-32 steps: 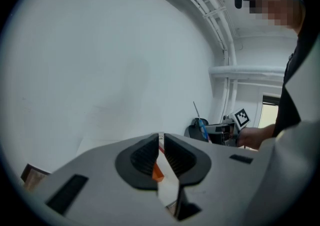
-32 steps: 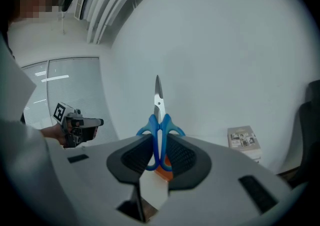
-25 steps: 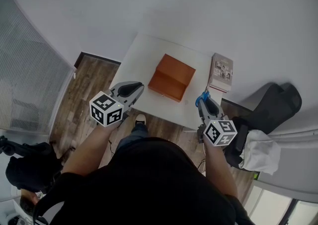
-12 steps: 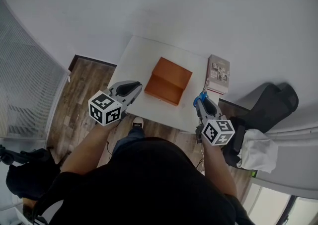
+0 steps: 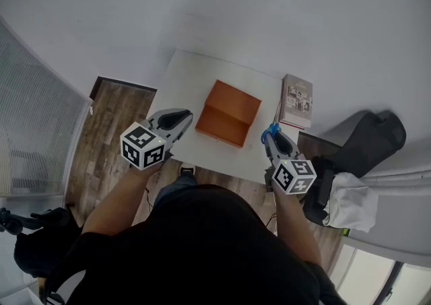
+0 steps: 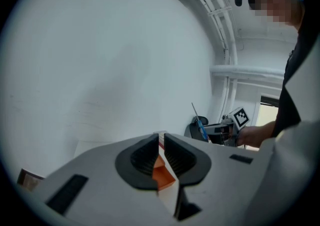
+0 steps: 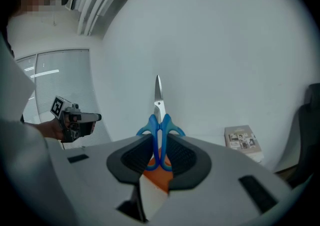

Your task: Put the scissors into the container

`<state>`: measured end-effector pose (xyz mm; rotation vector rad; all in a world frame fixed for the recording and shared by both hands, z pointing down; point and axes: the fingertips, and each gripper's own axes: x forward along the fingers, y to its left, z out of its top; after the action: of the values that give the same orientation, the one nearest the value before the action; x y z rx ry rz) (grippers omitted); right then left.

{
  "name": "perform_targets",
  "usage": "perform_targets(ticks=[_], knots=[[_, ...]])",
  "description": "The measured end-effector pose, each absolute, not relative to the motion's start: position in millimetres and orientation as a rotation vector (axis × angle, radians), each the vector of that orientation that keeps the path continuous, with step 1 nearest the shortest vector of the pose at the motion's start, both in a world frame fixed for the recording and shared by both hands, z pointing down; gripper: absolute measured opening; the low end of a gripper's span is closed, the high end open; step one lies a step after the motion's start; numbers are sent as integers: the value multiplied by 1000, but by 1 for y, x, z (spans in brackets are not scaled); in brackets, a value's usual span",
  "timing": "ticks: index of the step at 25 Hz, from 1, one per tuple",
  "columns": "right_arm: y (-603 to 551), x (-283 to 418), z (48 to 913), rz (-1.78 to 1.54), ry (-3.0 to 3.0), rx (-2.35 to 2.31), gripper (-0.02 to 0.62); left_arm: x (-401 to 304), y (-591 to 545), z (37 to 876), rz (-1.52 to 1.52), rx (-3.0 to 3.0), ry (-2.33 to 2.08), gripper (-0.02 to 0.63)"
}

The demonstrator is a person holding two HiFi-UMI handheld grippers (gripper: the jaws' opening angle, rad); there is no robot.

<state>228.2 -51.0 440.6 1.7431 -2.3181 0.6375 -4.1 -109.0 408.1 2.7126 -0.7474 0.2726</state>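
Scissors (image 7: 159, 120) are not in yet; that much is plain. The white table (image 5: 187, 81) lies ahead of and below both my claws. On it sits the orange container (image 5: 227, 113), open, and I see nothing in it. It is ahead of my right claw (image 5: 273, 141) and off to its left, roughly between the two claws. A book (image 5: 297, 100) lies ahead of that claw, slightly to its right. My right claw is clenched on the blue handles of the scissors, and the blades stick out past its tips, well short of the container. My left claw (image 6: 161, 147) is pressed closed with nothing in it. So I judge the pick-up done. What is left is the carry forward and left over the container, then the release.
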Motion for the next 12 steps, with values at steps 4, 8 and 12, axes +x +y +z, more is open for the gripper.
perform_targets(ticks=[4,8,12], knots=[[-63,228,452,661,-2295,1746,89,-6,-122,414,280,2705,-744,40],[-75,227,463,683,-2279,1741,89,-10,-134,420,290,2691,-748,39],[-87,223,476,700,-2269,1722,89,-14,-144,424,300,2681,-757,39]])
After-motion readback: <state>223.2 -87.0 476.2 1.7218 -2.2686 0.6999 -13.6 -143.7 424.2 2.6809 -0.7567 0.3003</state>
